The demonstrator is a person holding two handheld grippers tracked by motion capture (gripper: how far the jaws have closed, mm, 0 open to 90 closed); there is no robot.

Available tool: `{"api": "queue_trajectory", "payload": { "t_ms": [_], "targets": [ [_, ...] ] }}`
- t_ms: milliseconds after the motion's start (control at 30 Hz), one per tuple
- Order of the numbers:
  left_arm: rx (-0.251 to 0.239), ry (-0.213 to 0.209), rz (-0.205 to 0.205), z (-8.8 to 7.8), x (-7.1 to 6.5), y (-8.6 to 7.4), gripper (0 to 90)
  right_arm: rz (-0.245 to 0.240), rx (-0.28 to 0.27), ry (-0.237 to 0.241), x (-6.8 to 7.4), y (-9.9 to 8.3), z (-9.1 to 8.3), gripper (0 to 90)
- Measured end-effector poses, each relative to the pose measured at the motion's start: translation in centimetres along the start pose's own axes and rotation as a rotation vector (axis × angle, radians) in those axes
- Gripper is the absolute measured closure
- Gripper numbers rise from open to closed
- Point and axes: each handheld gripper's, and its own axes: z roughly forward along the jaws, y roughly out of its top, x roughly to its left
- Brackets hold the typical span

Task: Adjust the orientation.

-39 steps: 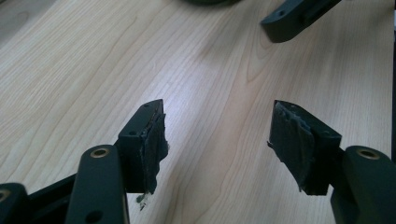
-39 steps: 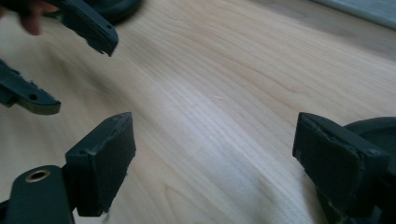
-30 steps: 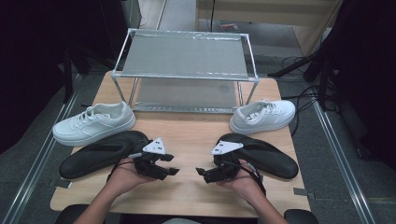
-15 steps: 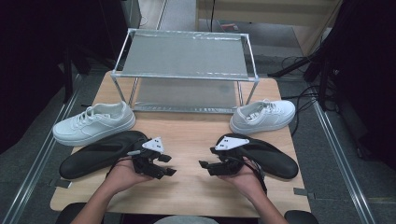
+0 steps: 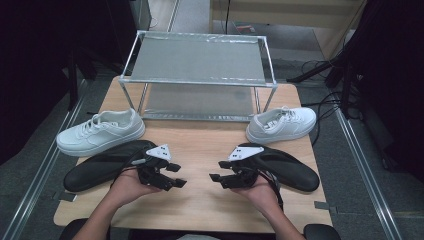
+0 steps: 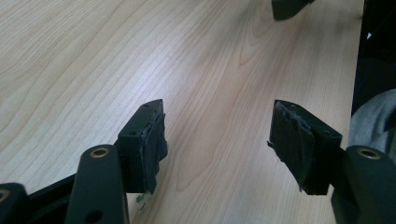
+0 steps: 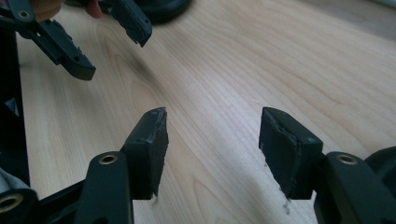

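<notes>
Both grippers hover low over the bare wooden table (image 5: 200, 150) in front of the two-tier metal shoe rack (image 5: 197, 65), and neither holds anything. The left gripper (image 5: 176, 176) has its jaws spread wide, having just been opening, with only wood grain between them; the right gripper (image 5: 218, 171) is also wide, its jaws having just been closing a little, again with nothing between.

The shoes all lie on the table short of the rack: a white sneaker (image 5: 100, 132) off its front left corner, another white sneaker (image 5: 282, 124) off its front right corner, and nearer the person a black shoe (image 5: 102, 165) just beside the left gripper and a second black shoe (image 5: 285, 167) right behind the right gripper.

The likely trouble: the tips face each other (quite close), so swinging out toward the black shoes could knock one jaw against the other, or nudge a shoe sideways before the pads straddle it.
</notes>
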Motion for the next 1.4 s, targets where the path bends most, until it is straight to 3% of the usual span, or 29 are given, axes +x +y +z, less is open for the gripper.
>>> {"api": "queue_trajectory", "payload": {
  "t_ms": [67, 100, 233, 367, 500, 767, 1200, 1400],
  "targets": [
    [0.011, -0.002, 0.016, -0.4, 0.0, -0.3, 34.6, -0.006, -0.009, -0.001, 0.0, 0.0, -0.4, 45.4],
    [0.007, 0.017, 0.025, -0.6, 0.0, -0.3, 33.5, -0.011, -0.009, -0.002, 0.1, 0.0, -0.5, 47.0],
    [-0.027, 0.040, 0.006, -1.7, 0.2, -0.3, 32.2, -0.034, 0.004, -0.004, 0.3, -0.2, -0.8, 47.8],
    [-0.009, 0.050, 0.021, -2.1, 0.4, -0.3, 39.4, -0.037, -0.010, 0.001, 0.2, -0.1, -1.0, 47.7],
    [-0.003, 0.051, 0.004, -2.4, 0.5, -0.5, 41.8, -0.022, -0.014, -0.006, -0.2, -0.1, -1.3, 47.6],
    [-0.015, 0.065, -0.028, -4.0, 1.0, -1.3, 45.0, -0.040, -0.005, -0.002, -0.4, 0.0, -1.3, 46.8],
    [-0.041, 0.132, -0.090, -6.5, 1.8, -3.2, 45.3, -0.070, 0.027, 0.032, -0.3, 0.6, -0.3, 45.8],
    [-0.057, 0.167, -0.114, -7.9, 2.1, -4.3, 45.0, -0.066, 0.012, 0.047, -0.6, 1.0, -0.1, 45.8]
  ]
}}
